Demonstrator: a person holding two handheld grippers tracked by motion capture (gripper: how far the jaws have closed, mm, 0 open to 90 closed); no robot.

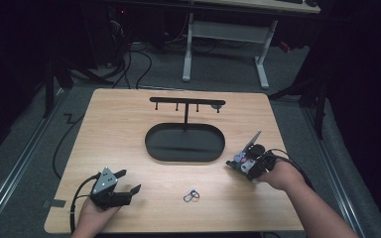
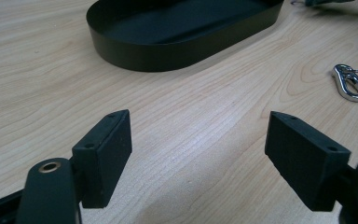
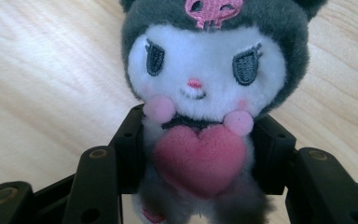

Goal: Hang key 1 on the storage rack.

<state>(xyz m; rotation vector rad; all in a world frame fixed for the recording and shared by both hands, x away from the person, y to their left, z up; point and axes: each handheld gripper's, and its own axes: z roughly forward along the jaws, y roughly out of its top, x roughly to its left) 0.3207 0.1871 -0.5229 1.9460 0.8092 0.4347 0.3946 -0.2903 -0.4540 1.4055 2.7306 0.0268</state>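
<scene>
Plush toy [image 3: 205, 116] gripped between right jaws near tabletop's right edge, left jaws open; best kept squeezed firmly.

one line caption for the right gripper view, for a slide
Right gripper clamps a plush toy holding a pink heart above the wooden table.

The high view looks forward and down over the whole table [image 1: 129, 114]; the left gripper view skims low over its near left, facing the oval tray [image 2: 177, 42] and silver clasp [image 2: 351, 82], both also seen from above; the right gripper view sits close against a plush toy [image 3: 200, 93].
</scene>
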